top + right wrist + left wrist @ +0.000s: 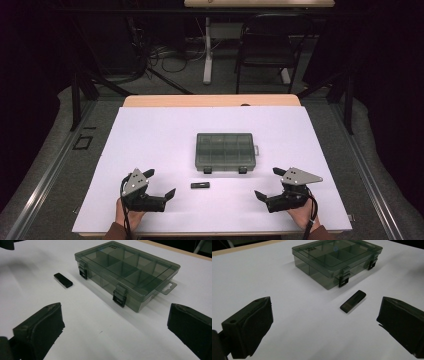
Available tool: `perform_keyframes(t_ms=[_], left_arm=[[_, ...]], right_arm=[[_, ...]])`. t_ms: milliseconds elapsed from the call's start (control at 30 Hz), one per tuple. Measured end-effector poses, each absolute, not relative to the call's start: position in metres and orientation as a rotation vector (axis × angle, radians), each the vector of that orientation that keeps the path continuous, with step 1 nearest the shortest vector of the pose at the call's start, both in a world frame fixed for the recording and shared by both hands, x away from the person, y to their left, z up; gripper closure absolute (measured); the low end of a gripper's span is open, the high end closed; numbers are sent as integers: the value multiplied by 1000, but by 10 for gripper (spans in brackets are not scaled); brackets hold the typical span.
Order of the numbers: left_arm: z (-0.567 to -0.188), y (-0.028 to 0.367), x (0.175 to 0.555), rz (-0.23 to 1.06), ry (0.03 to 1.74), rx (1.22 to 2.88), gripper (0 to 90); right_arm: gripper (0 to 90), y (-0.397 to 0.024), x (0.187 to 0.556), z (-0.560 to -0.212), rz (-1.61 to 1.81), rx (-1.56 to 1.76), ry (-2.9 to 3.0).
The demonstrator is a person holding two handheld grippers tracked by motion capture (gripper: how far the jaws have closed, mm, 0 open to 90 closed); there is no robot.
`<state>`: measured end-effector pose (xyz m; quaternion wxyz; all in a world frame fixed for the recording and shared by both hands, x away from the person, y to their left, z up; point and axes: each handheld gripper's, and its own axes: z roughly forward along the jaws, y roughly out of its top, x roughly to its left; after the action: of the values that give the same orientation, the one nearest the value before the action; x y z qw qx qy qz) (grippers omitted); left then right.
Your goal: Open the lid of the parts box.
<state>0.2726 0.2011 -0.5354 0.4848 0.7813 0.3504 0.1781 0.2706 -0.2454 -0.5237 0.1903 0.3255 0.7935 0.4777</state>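
Note:
A smoky clear plastic compartment box (225,152) (337,258) (126,271) lies shut in the middle of the white tabletop, its two black latches facing me. A small flat black stick (200,185) (353,301) (63,280) lies just in front of it. My left gripper (160,184) (324,325) rests at the near left, jaws wide open and empty, pointing toward the stick. At the near right my right gripper (267,184) (113,327) is open too, with nothing in it, facing the box's right latch.
The white sheet (150,135) covers the wooden table (210,100) with bare room all around the box. Beyond the far edge stand a black chair (267,45) and a white table leg (207,50) with cables on the floor.

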Motion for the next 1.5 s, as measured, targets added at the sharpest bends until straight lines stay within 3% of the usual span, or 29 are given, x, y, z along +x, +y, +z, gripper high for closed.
perform_keyframes(t_ms=[733,1500], left_arm=[[-532,183,294,403,862,1945,0],[-527,138,337,377,841,2027,0]], right_arm=[[0,-233,306,-525,1287,970,2319],[0,-221,344,-525,1215,1029,2392]])
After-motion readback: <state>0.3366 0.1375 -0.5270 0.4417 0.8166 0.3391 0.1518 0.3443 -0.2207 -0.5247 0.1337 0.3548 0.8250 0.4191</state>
